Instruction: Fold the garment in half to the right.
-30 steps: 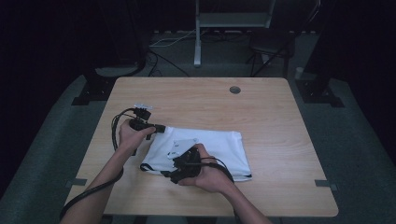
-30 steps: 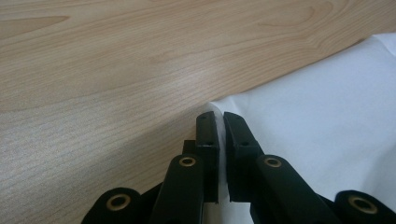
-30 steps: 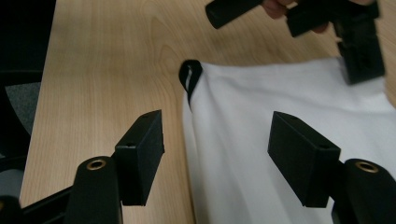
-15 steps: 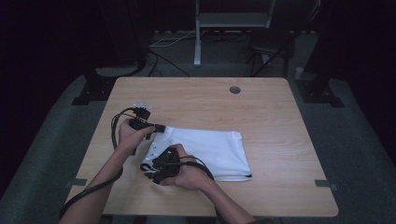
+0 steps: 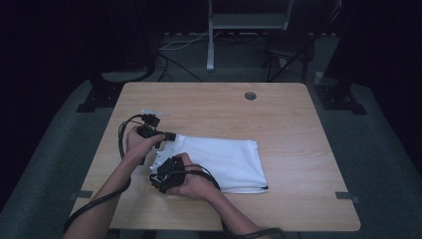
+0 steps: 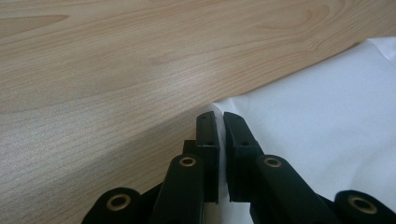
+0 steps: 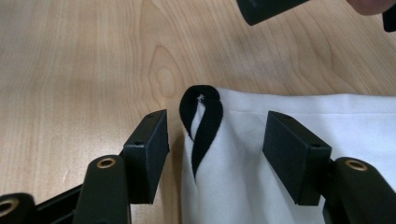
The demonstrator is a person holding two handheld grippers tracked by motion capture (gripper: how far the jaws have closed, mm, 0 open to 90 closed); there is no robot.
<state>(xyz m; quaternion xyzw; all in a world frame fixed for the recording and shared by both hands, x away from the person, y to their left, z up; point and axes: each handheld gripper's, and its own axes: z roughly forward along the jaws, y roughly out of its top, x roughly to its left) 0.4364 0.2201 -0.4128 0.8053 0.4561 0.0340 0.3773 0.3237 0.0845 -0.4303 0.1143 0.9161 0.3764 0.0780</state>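
On the wooden surface [image 5: 298, 124], the left hand-held gripper [image 6: 219, 126] is pinched tight on the far left corner of the folded white cloth [image 5: 224, 162]. Just right of it, the right hand-held gripper [image 7: 212, 140] has been closing, its jaws still apart either side of the cloth's black-trimmed corner [image 7: 201, 121], pads not touching. A round hole [image 5: 250, 95] lies well beyond.

Dim lab or recording studio. Pale rectangular wooden table [image 5: 298, 124] on grey carpet [image 5: 388, 164]; loose black floor cables [image 5: 174, 59], metal stand legs [image 5: 211, 45] behind.
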